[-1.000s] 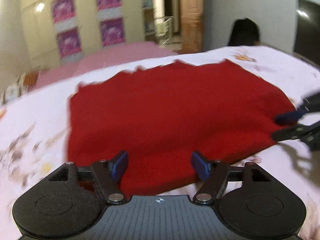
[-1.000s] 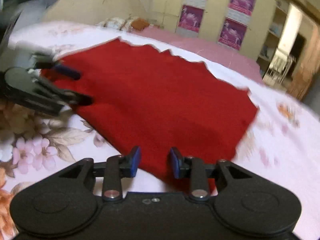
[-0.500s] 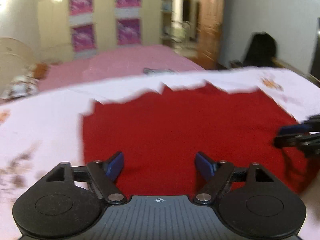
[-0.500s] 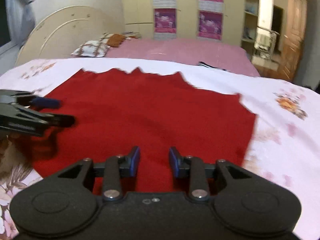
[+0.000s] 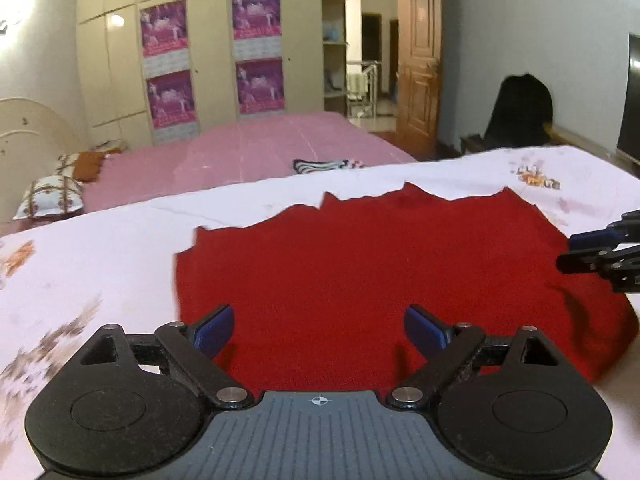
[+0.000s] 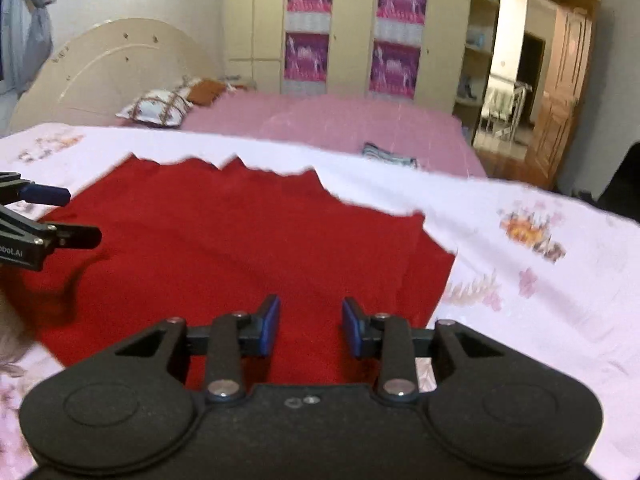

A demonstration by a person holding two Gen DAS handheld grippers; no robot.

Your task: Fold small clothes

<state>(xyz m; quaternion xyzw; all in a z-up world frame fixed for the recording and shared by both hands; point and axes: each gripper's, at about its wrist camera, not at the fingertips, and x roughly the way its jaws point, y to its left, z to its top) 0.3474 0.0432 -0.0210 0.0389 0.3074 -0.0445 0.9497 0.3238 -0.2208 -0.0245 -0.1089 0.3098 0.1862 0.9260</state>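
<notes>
A red knitted garment [image 5: 360, 272] lies spread flat on a white floral bedsheet [image 5: 100, 256]; it also shows in the right wrist view [image 6: 224, 248]. My left gripper [image 5: 319, 330] is open and empty, held over the garment's near edge. My right gripper [image 6: 311, 330] is open, with a narrower gap, and empty, over the near edge further right. Each gripper shows in the other's view: the right at the right edge [image 5: 596, 248], the left at the left edge [image 6: 48, 220].
A second bed with a pink cover [image 5: 240, 160] stands behind, with pillows [image 5: 52, 198] and a striped cloth [image 5: 324, 166] on it. A wardrobe with purple posters [image 5: 212, 60] and a wooden door [image 5: 420, 72] lie beyond. A dark chair [image 5: 520, 112] stands at right.
Both grippers have lifted and tilted up, so more of the room shows. The garment has stayed flat on the sheet. The jaws have stayed open.
</notes>
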